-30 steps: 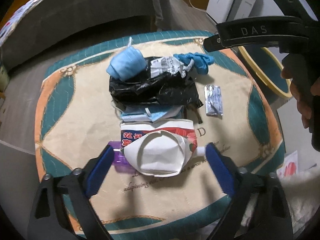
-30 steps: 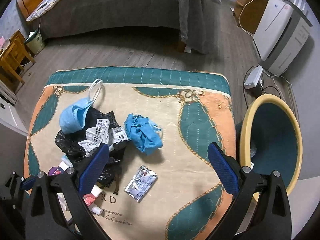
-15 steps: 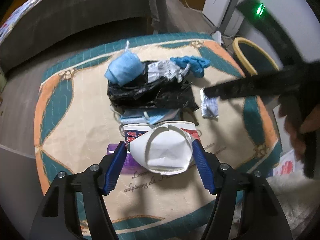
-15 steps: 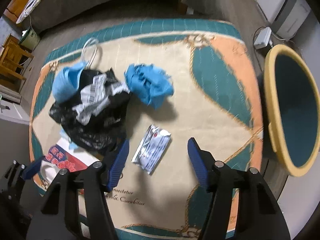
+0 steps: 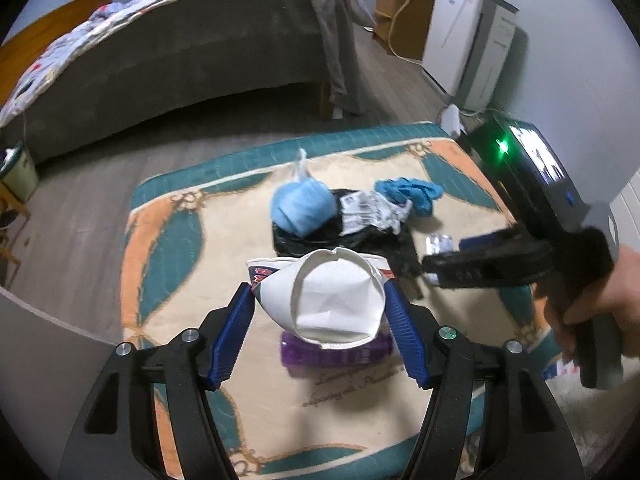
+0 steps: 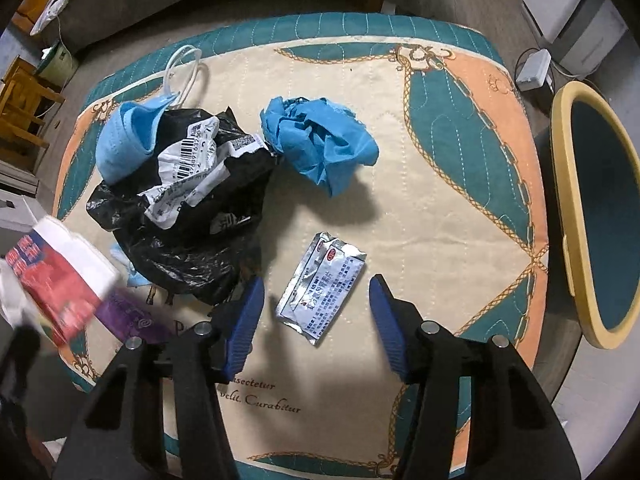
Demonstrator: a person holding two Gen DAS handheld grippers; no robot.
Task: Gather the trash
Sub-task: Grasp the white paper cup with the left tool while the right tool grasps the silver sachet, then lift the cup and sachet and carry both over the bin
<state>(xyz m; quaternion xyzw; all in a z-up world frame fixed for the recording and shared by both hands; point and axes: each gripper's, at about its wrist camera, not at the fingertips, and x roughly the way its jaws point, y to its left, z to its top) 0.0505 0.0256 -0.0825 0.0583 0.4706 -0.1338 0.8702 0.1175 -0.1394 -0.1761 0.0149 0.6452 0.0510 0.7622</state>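
Since the earlier frame the left tongs (image 5: 320, 312) had closed on the white paper cup (image 5: 332, 300) and lifted it off the purple packet (image 5: 336, 350). The right tongs (image 6: 316, 312) had dropped toward the worktop (image 6: 420, 208), jaws closing with the silver foil sachet (image 6: 322, 286) between them, untouched, just right of the black plastic bag (image 6: 192, 236); blue glove (image 6: 320, 148) beyond.

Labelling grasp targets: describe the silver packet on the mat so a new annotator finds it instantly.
Start at the patterned mat beside the yellow-rimmed bin. Below the crumpled blue glove and right of the black bag lies the foil sachet, between the right gripper fingers, untouched. It is the only flat, shiny silver item, with red logos and printed text.
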